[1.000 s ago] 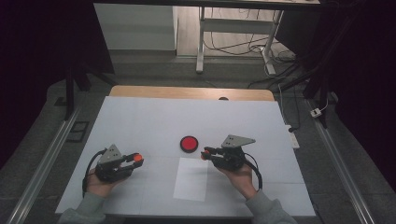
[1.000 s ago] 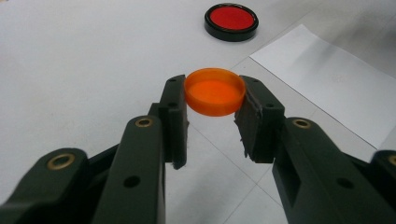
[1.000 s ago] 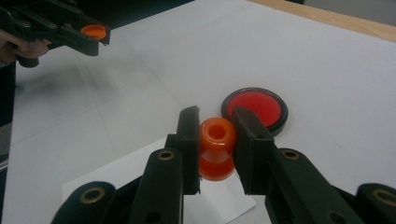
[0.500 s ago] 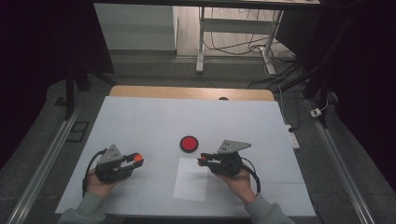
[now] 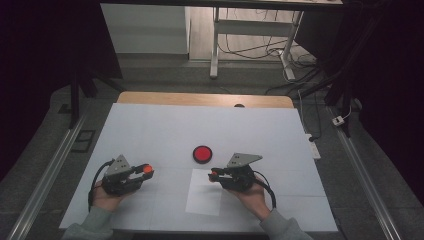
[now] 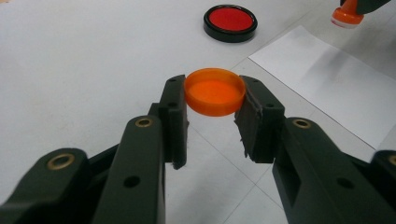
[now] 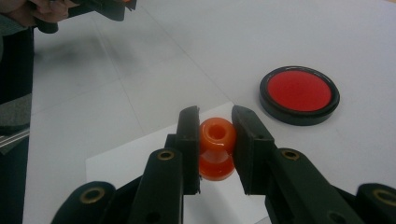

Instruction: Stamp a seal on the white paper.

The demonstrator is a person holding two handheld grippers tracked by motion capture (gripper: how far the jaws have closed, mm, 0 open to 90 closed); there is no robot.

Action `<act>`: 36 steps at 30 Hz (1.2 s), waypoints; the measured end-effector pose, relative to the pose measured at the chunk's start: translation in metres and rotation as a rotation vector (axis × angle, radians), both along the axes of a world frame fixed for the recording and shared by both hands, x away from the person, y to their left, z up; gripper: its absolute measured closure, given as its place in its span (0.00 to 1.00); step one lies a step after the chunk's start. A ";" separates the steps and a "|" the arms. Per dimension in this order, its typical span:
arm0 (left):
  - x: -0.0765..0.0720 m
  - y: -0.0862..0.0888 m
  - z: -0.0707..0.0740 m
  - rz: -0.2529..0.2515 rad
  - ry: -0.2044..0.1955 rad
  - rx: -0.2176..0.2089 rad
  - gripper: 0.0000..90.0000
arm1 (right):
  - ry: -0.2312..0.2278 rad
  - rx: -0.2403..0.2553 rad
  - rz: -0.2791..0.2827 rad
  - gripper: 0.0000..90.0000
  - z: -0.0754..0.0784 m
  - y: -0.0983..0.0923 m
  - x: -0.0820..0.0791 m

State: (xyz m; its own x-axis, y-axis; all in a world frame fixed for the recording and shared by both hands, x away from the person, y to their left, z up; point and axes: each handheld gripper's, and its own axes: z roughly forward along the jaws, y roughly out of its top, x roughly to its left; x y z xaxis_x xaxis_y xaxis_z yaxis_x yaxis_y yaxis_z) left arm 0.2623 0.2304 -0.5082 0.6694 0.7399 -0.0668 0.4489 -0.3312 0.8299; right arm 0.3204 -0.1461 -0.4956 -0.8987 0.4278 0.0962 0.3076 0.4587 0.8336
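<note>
Stamp point(image 7: 216, 148) clamped in right gripper point(image 7: 215, 122), cap point(image 6: 214, 91) in left gripper point(image 6: 212, 98) (white table point(image 5: 150, 130), dark room).

So my table point(image 5: 150, 125) has a white sheet over the top, with bare wood showing along the far edge. Sitting right on it: a round red ink pad point(image 5: 202, 154) mid-table, and a white paper sheet point(image 5: 204, 200) just in front of it.
</note>
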 end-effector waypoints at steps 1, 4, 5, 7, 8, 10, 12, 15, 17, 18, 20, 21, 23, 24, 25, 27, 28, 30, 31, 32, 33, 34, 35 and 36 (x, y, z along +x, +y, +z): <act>0.000 0.000 0.000 0.000 0.000 0.001 0.71 | 0.002 0.000 0.004 0.80 -0.001 0.000 0.000; 0.000 0.000 0.000 0.000 0.001 0.001 0.71 | -0.002 -0.010 0.005 0.80 -0.002 0.002 0.000; 0.000 0.000 0.000 0.001 0.000 0.001 0.71 | -0.007 -0.017 0.006 0.80 -0.003 0.003 0.000; 0.000 0.000 0.000 0.001 0.001 0.002 0.71 | -0.011 -0.022 0.008 0.80 -0.003 0.004 0.000; 0.000 0.000 -0.001 0.001 0.002 0.001 0.71 | -0.011 -0.025 0.008 0.80 -0.003 0.004 0.000; 0.000 0.000 -0.001 0.000 0.004 0.002 0.71 | -0.012 -0.033 0.007 0.80 -0.004 0.005 0.000; 0.000 -0.001 0.000 0.000 0.001 0.001 0.71 | -0.013 -0.035 0.009 0.80 -0.006 0.006 0.000; 0.000 -0.001 0.000 0.000 0.000 0.001 0.71 | -0.013 -0.044 0.016 0.80 -0.008 0.009 0.000; 0.000 -0.001 0.000 0.000 0.000 0.001 0.71 | -0.017 -0.053 0.021 0.80 -0.009 0.010 -0.001; 0.000 -0.001 0.000 0.001 0.000 0.000 0.71 | -0.017 -0.057 0.021 0.80 -0.009 0.011 -0.001; 0.000 0.000 0.000 -0.001 0.001 0.001 0.71 | -0.016 -0.058 0.023 0.80 -0.010 0.011 -0.001; 0.000 0.000 0.000 -0.002 0.001 0.001 0.71 | -0.016 -0.058 0.022 0.80 -0.010 0.011 -0.001; 0.000 0.000 0.000 -0.001 0.001 0.001 0.71 | -0.015 -0.061 0.022 0.80 -0.011 0.012 -0.001; 0.000 0.000 0.000 -0.002 0.001 0.001 0.71 | -0.014 -0.060 0.022 0.80 -0.011 0.012 -0.001; 0.000 -0.001 0.000 -0.001 0.000 0.000 0.71 | -0.014 -0.063 0.023 0.80 -0.012 0.012 -0.001; 0.000 -0.001 -0.001 -0.001 0.002 0.001 0.71 | -0.015 -0.071 0.025 0.80 -0.013 0.013 -0.001; 0.000 -0.001 -0.001 -0.002 0.002 0.001 0.71 | -0.018 -0.074 0.025 0.80 -0.013 0.013 -0.001; 0.000 -0.001 -0.001 -0.003 0.002 0.001 0.71 | -0.018 -0.075 0.027 0.80 -0.014 0.013 -0.001; 0.000 -0.001 -0.001 -0.002 0.002 0.000 0.71 | -0.018 -0.077 0.026 0.80 -0.014 0.014 -0.001; 0.000 -0.001 -0.001 -0.003 0.002 0.000 0.71 | -0.018 -0.078 0.024 0.80 -0.015 0.014 -0.001; 0.000 -0.001 0.000 -0.003 0.002 0.000 0.71 | -0.019 -0.080 0.025 0.80 -0.015 0.015 -0.001; 0.000 -0.001 0.000 -0.003 0.002 0.000 0.71 | -0.020 -0.082 0.025 0.80 -0.016 0.015 0.000; 0.000 -0.001 0.000 -0.003 0.002 0.000 0.71 | -0.020 -0.086 0.025 0.80 -0.016 0.016 0.000; 0.000 -0.001 0.000 -0.004 0.002 0.001 0.71 | -0.019 -0.088 0.027 0.80 -0.017 0.016 0.000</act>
State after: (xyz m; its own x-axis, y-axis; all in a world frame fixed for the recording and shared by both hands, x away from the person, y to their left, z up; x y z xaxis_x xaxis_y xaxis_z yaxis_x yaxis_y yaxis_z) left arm 0.2623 0.2297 -0.5087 0.6720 0.7374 -0.0677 0.4492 -0.3333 0.8289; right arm 0.3206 -0.1303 -0.5127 -0.9112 0.4099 0.0423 0.2791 0.5384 0.7951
